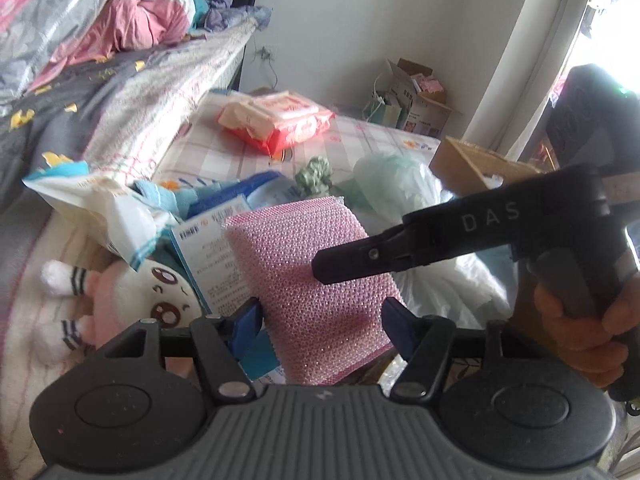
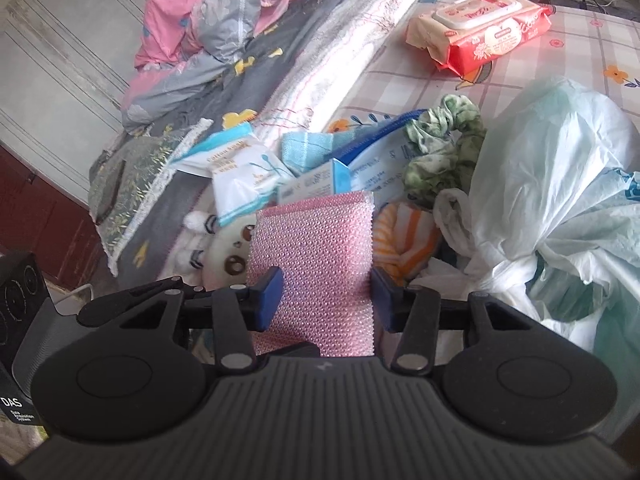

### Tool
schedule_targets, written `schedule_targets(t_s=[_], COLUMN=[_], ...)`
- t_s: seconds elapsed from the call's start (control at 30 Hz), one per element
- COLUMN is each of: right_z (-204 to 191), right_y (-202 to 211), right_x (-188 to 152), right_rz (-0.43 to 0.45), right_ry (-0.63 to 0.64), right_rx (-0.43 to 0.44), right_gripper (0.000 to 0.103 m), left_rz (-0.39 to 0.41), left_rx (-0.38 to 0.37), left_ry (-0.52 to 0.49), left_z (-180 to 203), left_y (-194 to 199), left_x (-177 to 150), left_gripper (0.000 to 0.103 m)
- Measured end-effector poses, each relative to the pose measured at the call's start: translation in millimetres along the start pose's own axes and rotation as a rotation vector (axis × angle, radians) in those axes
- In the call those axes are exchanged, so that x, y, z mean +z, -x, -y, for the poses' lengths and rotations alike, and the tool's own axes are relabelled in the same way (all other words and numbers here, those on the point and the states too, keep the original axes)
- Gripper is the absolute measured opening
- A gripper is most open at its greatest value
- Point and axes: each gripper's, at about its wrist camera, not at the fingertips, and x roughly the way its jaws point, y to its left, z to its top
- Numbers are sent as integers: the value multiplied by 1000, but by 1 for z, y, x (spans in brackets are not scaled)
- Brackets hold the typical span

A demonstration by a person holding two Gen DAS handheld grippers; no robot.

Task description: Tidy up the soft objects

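A pink beaded sponge [image 1: 312,280] stands between the blue pads of my left gripper [image 1: 322,326]. The same sponge [image 2: 316,264] sits between the pads of my right gripper [image 2: 326,300], which pinch its sides. In the left wrist view the right gripper's black finger [image 1: 360,260] lies across the sponge's upper right. The left pads touch or nearly touch the sponge; I cannot tell if they press it. Behind it lie a white plush toy [image 1: 132,292], tissue packs [image 1: 100,208], a blue cloth [image 2: 304,148], a green scrunchie [image 2: 440,148] and an orange striped cloth [image 2: 408,240].
A red wipes pack [image 1: 280,120] lies on the checked bedsheet [image 2: 580,52]. Crumpled bedding [image 1: 100,32] is piled at the left. Pale plastic bags [image 2: 560,200] fill the right. Cardboard boxes [image 1: 424,100] stand by the wall, and a wicker box [image 1: 476,168] is at the right.
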Motion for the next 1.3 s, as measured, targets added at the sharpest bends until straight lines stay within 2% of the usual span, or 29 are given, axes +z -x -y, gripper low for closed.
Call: schedule_targets(t_s=[0.2, 0.33, 0.43, 0.57, 0.73, 0.9, 1.0, 1.13, 1.3], right_z=[-23, -29, -23, 2, 56, 128, 173, 230, 289], right_y=[45, 88, 125, 170, 220, 241, 233, 211, 178], right_x=[-1, -6, -9, -16, -29, -39, -38, -29, -15], right_rz=[89, 177, 245, 320, 399, 414, 383, 322, 261], right_ry=[8, 19, 9, -38, -138, -267, -343, -450, -555], right_rx=[36, 48, 49, 14, -52, -104, -123, -107, -75], right_gripper=[47, 47, 47, 47, 47, 47, 47, 47, 47], left_rz=[92, 155, 177, 185, 132, 36, -36, -118, -151], left_rx=[12, 4, -14, -83, -184, -221, -224, -186, -143], left_ry=[-50, -108, -151, -199, -265, -316, -312, -317, -332], left_z=[24, 55, 82, 121, 173, 218, 233, 246, 250], left_y=[37, 55, 57, 44, 1, -64, -106, -160, -201], left_x=[13, 28, 43, 64, 88, 104, 112, 119, 126], left_gripper=[66, 66, 66, 66, 66, 66, 66, 66, 66])
